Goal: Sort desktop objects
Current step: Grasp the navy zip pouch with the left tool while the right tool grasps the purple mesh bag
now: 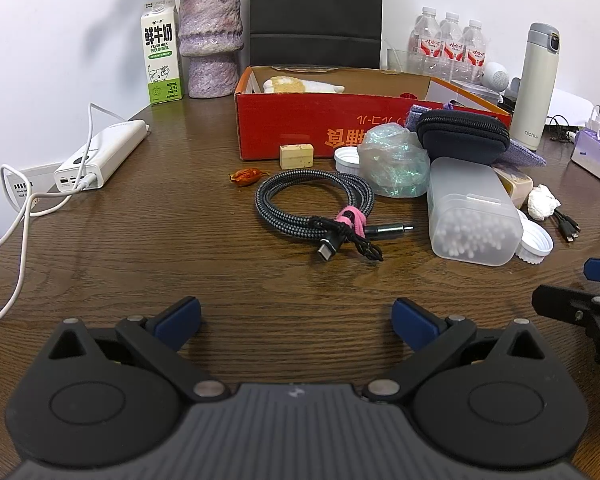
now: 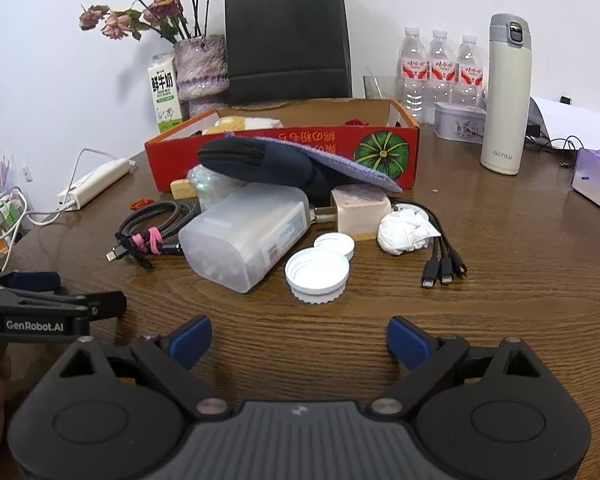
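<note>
A pile of small objects lies on the wooden table in front of a red cardboard box [image 1: 300, 128] [image 2: 284, 148]. It holds a coiled braided cable [image 1: 312, 204] [image 2: 152, 224], a translucent cotton-swab box [image 1: 472, 216] [image 2: 244, 236], a black zip pouch [image 1: 460, 136] [image 2: 256, 160], white lids [image 2: 316, 272], a crumpled tissue [image 2: 404, 234] and a multi-plug cable [image 2: 444, 268]. My left gripper [image 1: 296, 320] is open and empty, short of the cable. My right gripper [image 2: 300, 340] is open and empty, short of the lids.
A white power bank [image 1: 100, 156] with its cord lies at the left. A milk carton [image 1: 162, 52], a vase [image 1: 210, 40], a black bag [image 2: 288, 36], water bottles [image 2: 440, 68], a white flask [image 2: 504, 96] and a tissue pack [image 2: 596, 180] stand at the back and right.
</note>
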`<state>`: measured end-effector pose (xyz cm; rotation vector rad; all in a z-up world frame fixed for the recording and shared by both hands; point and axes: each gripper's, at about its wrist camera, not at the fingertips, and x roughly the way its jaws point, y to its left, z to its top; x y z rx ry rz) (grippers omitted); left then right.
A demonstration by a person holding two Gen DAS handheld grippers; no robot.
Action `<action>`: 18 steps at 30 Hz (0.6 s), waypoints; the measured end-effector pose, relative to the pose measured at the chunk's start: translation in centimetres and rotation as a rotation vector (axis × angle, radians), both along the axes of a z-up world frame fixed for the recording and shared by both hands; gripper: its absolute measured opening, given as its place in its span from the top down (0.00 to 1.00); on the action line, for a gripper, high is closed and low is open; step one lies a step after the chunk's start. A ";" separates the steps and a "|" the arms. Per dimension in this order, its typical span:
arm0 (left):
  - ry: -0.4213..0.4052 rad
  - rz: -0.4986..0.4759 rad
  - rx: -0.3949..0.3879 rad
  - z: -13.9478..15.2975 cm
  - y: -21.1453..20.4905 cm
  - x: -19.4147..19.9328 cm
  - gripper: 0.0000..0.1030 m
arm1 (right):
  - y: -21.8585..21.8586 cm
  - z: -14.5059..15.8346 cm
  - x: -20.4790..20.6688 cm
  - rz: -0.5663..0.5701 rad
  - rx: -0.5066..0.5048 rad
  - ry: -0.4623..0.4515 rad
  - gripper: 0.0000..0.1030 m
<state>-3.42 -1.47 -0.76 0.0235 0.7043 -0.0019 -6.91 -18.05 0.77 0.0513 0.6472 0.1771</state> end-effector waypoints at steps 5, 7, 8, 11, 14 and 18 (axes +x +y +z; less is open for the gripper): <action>-0.132 -0.051 -0.059 1.2 0.4 -0.3 0.00 | -0.2 0.5 0.5 0.011 0.002 -0.029 0.15; -0.103 -0.077 -0.074 1.7 0.5 1.1 0.00 | -0.1 0.9 1.3 0.005 -0.002 -0.031 0.19; -0.083 -0.084 -0.091 1.8 0.6 2.1 0.00 | -0.1 1.0 1.6 0.003 -0.009 -0.036 0.22; -0.046 -0.101 -0.162 2.0 1.1 5.2 0.03 | 0.2 2.2 3.0 0.016 0.003 -0.039 0.30; 0.004 -0.102 -0.207 1.7 1.1 8.4 0.05 | 0.4 4.2 3.9 0.045 0.060 -0.094 0.30; -0.041 -0.105 -0.294 2.8 2.5 9.4 0.08 | 1.7 6.3 5.3 0.068 -0.002 -0.168 0.30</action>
